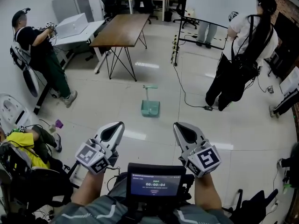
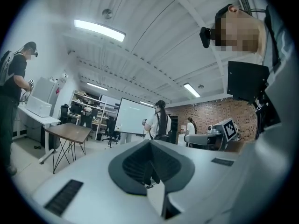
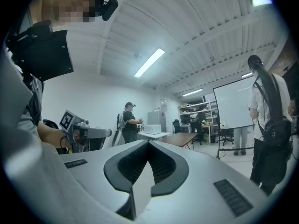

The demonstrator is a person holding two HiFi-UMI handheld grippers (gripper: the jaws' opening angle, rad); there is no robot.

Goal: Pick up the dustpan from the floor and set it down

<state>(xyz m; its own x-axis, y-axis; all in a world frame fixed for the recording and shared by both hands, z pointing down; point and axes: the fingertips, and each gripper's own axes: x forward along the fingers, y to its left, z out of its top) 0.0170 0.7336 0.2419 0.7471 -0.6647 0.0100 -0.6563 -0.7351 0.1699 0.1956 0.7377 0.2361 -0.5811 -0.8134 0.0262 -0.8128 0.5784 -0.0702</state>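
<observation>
On the floor at the far left, a person in yellow sits low among dark gear. Behind, a person in black stands at a white table that carries a white box. Just beside it stands a brown table on thin black legs.

The left hand-held gripper is low in the head view. Its own view shows it pointing level, with its jaws closed together on nothing. Below and between the two grippers a small screen sits at the wearer's chest.

The dustpan is on the floor ahead of both grippers and well apart from them. It is green, with its pan flat and its handle upright. Open floor lies between it and the grippers, and the brown table's legs stand behind it to the left. Whether anything lies in the pan is too small to tell.

The right hand-held gripper matches the left, level with its jaws shut and empty.

A black cable runs across the tiles to the dustpan's right, from the foot of a whiteboard at the back. Farther right, a third person in a white top stands near the cable's end.
</observation>
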